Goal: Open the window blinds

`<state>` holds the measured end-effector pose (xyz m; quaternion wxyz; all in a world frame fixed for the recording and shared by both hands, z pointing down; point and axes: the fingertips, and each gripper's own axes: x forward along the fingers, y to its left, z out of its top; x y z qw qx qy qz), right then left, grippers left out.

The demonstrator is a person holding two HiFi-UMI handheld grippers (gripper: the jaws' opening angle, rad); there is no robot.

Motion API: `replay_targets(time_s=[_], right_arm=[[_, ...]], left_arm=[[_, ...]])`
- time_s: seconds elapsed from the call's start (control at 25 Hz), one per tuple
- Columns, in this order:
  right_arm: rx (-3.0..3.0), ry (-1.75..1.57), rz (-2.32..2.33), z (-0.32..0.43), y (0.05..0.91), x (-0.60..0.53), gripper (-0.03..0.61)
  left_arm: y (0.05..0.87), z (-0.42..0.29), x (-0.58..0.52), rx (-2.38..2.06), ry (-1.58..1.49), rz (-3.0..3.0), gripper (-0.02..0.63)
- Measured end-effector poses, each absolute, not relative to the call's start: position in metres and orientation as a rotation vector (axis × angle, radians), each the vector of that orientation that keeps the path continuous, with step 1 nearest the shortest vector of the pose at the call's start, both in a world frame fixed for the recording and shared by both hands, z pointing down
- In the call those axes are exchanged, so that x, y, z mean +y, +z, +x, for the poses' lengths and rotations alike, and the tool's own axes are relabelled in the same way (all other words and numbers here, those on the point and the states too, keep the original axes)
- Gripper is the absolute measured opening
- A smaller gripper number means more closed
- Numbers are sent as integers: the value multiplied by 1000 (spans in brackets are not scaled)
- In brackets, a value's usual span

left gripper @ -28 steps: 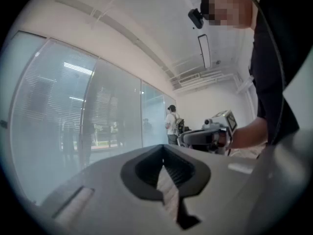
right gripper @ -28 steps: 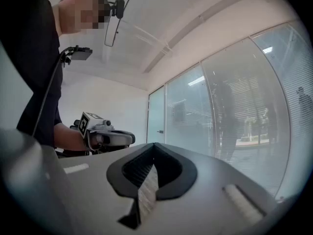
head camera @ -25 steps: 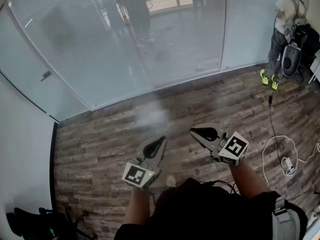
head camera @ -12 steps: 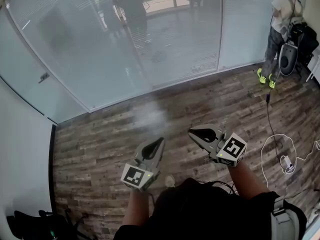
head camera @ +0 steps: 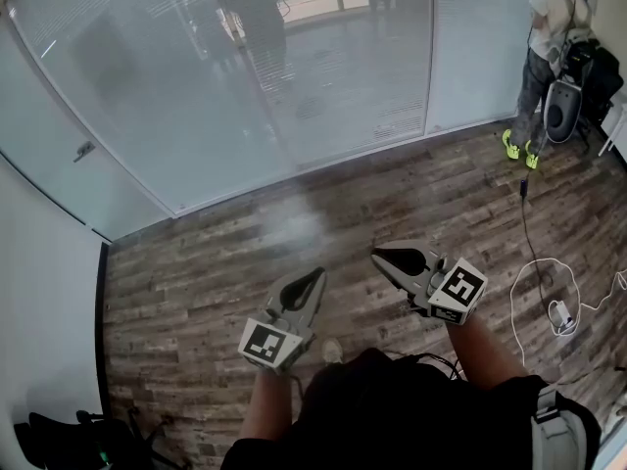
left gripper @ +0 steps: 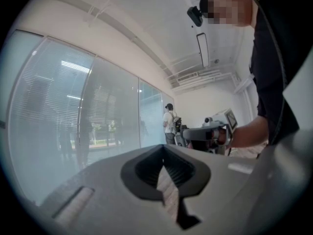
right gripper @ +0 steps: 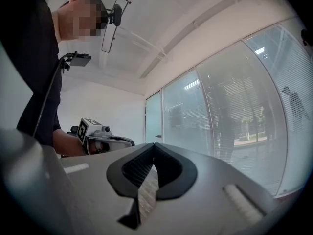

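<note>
Handling the window blinds (head camera: 323, 76): thin horizontal slats, by the look of them light and easily bent; I judge they are best worked by a cord or wand, never by pulling on the slats.
Where to take hold: no cord, chain or wand can be made out in any view, so the grip point cannot be told.
Place of the blinds: lowered along the glass wall (head camera: 147, 155), across the wood floor (head camera: 196, 272) and well apart from both grippers.
Pose of left gripper (head camera: 315, 276): held out before the body, pointing level toward the glass, jaws pressed together on nothing.
Pose of right gripper (head camera: 380, 256): beside the left one without touching it, jaws likewise closed tight and empty.
</note>
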<state>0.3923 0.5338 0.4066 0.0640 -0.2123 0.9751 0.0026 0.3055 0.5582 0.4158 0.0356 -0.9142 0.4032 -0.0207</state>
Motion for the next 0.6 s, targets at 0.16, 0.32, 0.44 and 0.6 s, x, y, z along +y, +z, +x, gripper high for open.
replay_targets(time_s=[0.16, 0.32, 0.44, 0.6], right_arm=[[2967, -19, -629, 391, 403, 539, 6], [2956, -27, -635, 395, 402, 539, 6], [2969, -20, -618, 391, 403, 543, 6], [2975, 1, -596, 387, 403, 542, 6]], left_arm=[[416, 312, 561, 1231, -98, -2811, 5], [421, 317, 563, 1226, -115, -2808, 5], [424, 313, 563, 1242, -109, -2798, 5], [425, 309, 561, 1267, -116, -2794, 5]])
